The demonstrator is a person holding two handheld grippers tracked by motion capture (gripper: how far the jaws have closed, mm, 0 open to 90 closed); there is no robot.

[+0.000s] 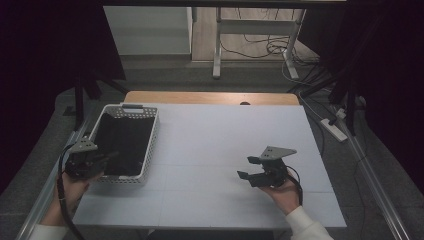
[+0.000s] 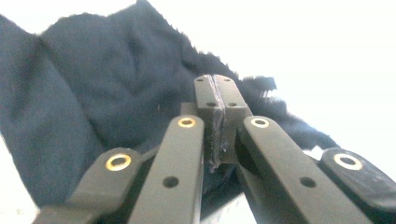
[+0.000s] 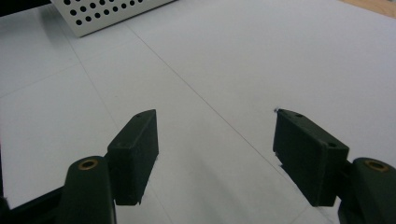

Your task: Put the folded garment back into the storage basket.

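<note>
White table point(image 1: 225, 150) is set before a dark floor with one cabled desk frame point(image 1: 252, 35) behind. One perforated basket point(image 1: 150, 137) stands at the table's left edge; one dark cloth point(image 1: 122, 142) lies inside it. The left gripper point(image 1: 107, 159) is held over the basket's near end, jaws pressed together above the cloth point(image 2: 93, 102). The right gripper point(image 1: 250, 167) is held well apart, over bare table, jaws spread with nothing between.

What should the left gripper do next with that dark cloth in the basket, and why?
Probably lift the left gripper slowly up out of the white basket. Its jaws stand pressed together against the dark cloth, though whether a fold is pinched between them is unclear. The right gripper hangs open over the bare table, free to take a corner once the cloth rises.
</note>
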